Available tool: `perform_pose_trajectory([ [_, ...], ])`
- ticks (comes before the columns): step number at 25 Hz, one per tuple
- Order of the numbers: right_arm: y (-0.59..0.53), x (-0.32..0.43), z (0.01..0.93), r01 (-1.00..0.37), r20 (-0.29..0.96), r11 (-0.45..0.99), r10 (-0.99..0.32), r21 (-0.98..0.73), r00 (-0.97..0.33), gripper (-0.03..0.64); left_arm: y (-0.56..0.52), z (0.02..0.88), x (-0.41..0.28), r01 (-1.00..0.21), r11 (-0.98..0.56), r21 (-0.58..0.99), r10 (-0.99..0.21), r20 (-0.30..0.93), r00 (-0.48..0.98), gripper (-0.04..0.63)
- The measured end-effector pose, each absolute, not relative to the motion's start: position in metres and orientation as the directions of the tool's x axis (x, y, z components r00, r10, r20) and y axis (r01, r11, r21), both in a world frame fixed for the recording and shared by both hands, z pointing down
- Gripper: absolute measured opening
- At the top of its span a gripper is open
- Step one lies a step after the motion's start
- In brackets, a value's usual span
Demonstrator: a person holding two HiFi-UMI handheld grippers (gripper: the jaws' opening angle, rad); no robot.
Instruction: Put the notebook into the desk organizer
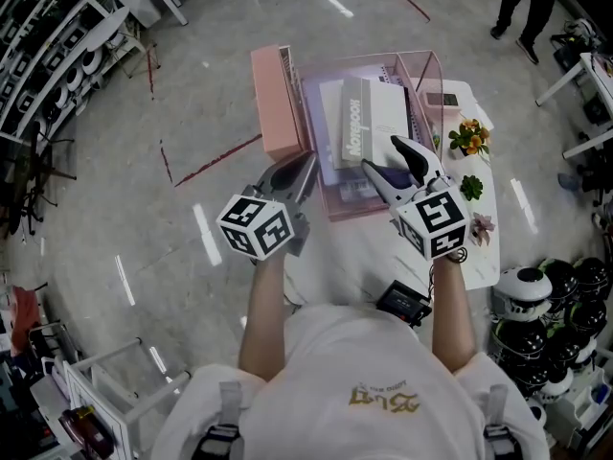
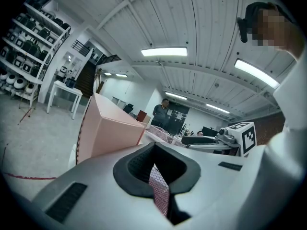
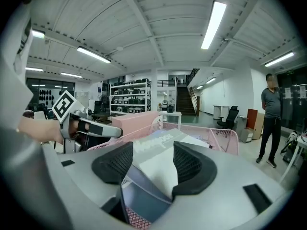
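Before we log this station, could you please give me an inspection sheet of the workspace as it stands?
Surface: white table, its far end taken up by the organizer.
Job's things: notebook rests inside the pink mesh desk organizer.
Clutter: pink box against the organizer's left side; potted plants and a small clock at the table's right; black device at the near edge.
Grippers: left gripper shut on the organizer's mesh wall; right gripper open, jaws apart over the notebook's near end.
Cables: nothing seen.
Surroundings: storage racks at left; a person standing far right; grey floor.
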State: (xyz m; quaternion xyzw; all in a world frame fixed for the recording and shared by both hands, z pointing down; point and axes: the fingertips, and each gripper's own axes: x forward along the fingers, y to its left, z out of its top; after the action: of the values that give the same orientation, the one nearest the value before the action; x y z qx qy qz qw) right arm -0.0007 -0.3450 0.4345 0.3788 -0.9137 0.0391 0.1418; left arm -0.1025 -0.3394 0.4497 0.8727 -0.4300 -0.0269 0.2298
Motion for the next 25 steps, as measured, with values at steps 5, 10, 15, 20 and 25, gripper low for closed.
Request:
perform_pose_trajectory([
  [5,-0.342,0.004,0.430,-0.719,0.264,0.695,-0.692,-0.007,-0.671,0.268,-0.335,0.449,-0.101,-0.743,-0.526,0.415,-0.765,0.152,0.626,0.018],
  [10,-0.333,0.012,0.428,-0.746,0.238,0.662,-0.716,-0.065,-0.656,0.235,-0.328,0.443,-0.102,-0.754,-0.528,0.391,-0.775,0.142,0.616,0.018],
  [15,-0.314,0.017,0.427,-0.765,0.209,0.625,-0.736,-0.155,-0.644,0.176,-0.315,0.437,-0.099,-0.756,-0.540,0.371,-0.774,0.135,0.619,0.018],
  [20,-0.294,0.022,0.426,-0.786,0.196,0.584,-0.762,-0.204,-0.617,0.103,-0.298,0.432,-0.097,-0.755,-0.549,0.358,-0.774,0.124,0.621,0.018],
  [25,-0.277,0.030,0.427,-0.816,0.182,0.536,-0.799,-0.217,-0.573,0.045,-0.281,0.432,-0.094,-0.753,-0.558,0.347,-0.770,0.120,0.626,0.018],
])
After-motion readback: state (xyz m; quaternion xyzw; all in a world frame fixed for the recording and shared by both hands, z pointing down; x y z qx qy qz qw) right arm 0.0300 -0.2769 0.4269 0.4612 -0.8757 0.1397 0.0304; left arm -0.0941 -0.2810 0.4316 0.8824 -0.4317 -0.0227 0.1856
